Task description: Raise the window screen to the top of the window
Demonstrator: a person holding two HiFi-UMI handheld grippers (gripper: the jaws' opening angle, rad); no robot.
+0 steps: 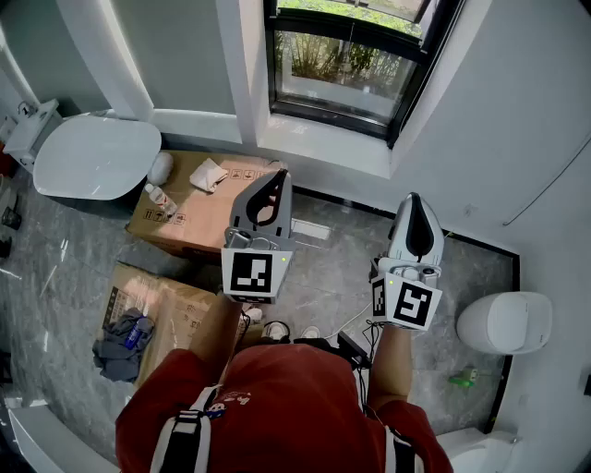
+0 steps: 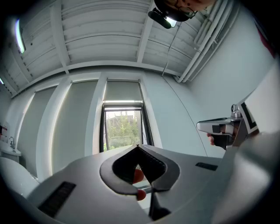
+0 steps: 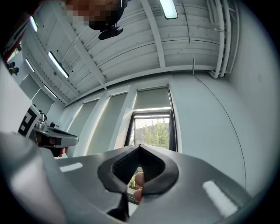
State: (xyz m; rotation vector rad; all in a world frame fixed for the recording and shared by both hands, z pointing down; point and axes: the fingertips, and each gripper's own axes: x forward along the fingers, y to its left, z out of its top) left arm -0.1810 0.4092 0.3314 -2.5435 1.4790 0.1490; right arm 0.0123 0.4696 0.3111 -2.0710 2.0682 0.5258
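Probably light, floppy mesh; take window screen (image 1: 342, 65) by its stiff rail, not the mesh; left tool (image 1: 276, 177) and right tool (image 1: 414, 200) both closed, empty, short of window (image 1: 325, 113).

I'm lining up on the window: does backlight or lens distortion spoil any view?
Head view: even light, sharp, window readable. Left gripper view: fisheye bends the walls, corners go black, window bright but not blown out. Right gripper view: same bending, ceiling lamp glares at the top.

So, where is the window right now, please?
Head view, top centre: the window lies ahead of the left gripper and right gripper, above the sill.
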